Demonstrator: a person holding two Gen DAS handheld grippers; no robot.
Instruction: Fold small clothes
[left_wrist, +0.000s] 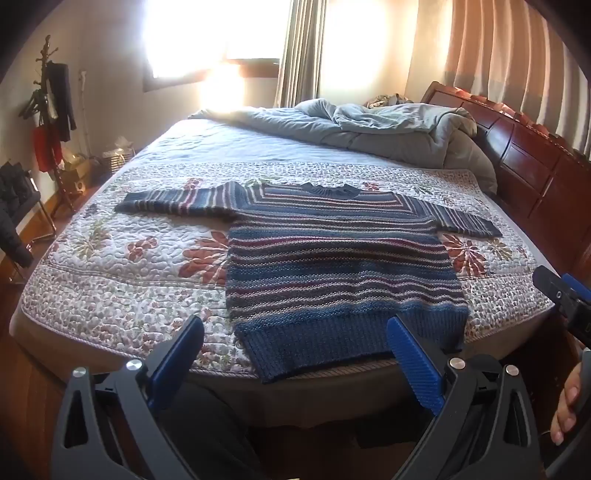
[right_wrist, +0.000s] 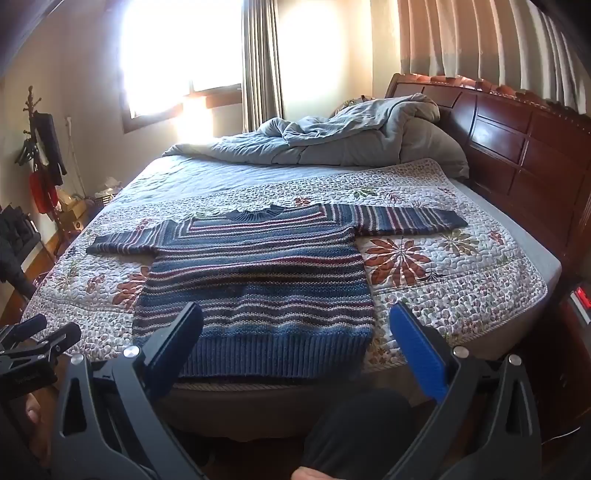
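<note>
Jaws of both the left gripper (left_wrist: 295, 350) and the right gripper (right_wrist: 297, 338) stand wide apart and empty, held above the near edge of the bed (right_wrist: 532, 254). A striped sweater (left_wrist: 332, 258) lies flat on the quilt (left_wrist: 122, 266), sleeves spread, hem nearest. No fold is made yet; all folding remains.

Daylight is pouring in through the window (left_wrist: 207, 40) at the upper left of both frames, blowing out to pure white glare and washing over the far corner of the bed (left_wrist: 207, 122). The near part is lying in softer, dimmer light, with the floor at the bottom edges sinking into shadow. Fisheye distortion is bending the curtains (right_wrist: 480, 40) and headboard (right_wrist: 517, 140) at the right, and dark vignetting is creeping into the corners.
</note>
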